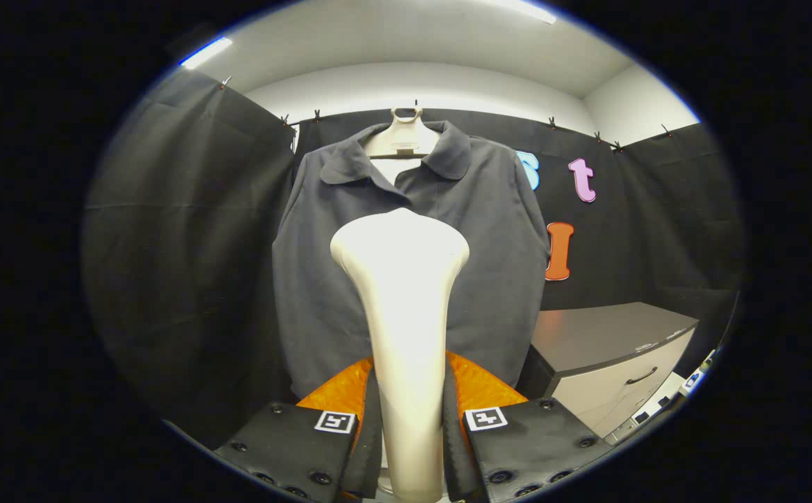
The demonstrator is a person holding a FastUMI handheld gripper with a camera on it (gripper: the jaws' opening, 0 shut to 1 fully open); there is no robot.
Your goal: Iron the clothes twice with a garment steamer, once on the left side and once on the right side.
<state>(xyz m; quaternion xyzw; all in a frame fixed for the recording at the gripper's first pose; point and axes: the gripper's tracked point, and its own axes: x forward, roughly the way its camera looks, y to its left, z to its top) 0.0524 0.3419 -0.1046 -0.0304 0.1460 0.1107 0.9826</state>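
White steamer (406, 307) sits pinched between my gripper's (411, 426) 2 fingers. Beyond it I see the dark shirt (322, 279) hanging on its hanger (406, 136).

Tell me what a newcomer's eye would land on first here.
First, the glossy cream-white plastic garment steamer, standing upright between the fingers of the tongs, which are shut on its handle. Just beyond its head hangs the dark grey collared shirt on a pale hanger against the black cloth wall. A grey-topped drawer cabinet stands beside the shirt.
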